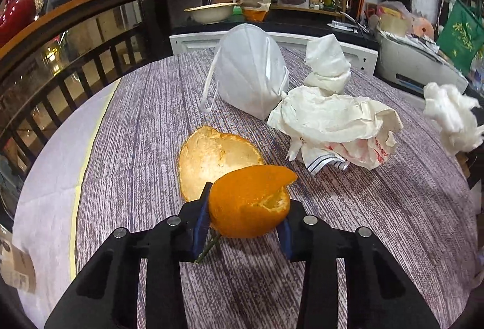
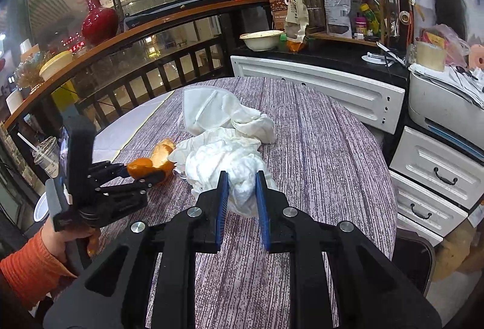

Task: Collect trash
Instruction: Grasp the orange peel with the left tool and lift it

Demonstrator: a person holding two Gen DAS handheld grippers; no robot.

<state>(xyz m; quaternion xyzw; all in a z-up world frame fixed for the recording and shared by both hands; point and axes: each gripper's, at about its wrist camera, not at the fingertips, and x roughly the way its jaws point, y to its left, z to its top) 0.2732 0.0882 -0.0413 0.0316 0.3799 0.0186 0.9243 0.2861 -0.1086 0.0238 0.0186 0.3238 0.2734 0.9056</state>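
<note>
My left gripper (image 1: 248,203) is shut on a curled orange peel (image 1: 251,202), which sits low on the striped tablecloth (image 1: 136,123). The right wrist view shows the same gripper (image 2: 145,173) gripping that peel (image 2: 140,167). A second, flat peel (image 1: 211,159) lies just behind it. My right gripper (image 2: 242,177) is shut on a white tissue wad (image 2: 242,192), seen hanging at the right edge (image 1: 450,117) in the left wrist view. A white face mask (image 1: 251,77), a twisted tissue (image 1: 326,62) and a crumpled printed paper wrapper (image 1: 332,129) lie further back on the table.
A hand in an orange sleeve (image 2: 27,262) holds the left gripper. A white cabinet (image 2: 317,87) stands behind the table, with a printer (image 2: 438,105) and drawers (image 2: 435,171) to the right. A dark railing (image 2: 136,87) and a plastic cup (image 2: 47,156) are on the left.
</note>
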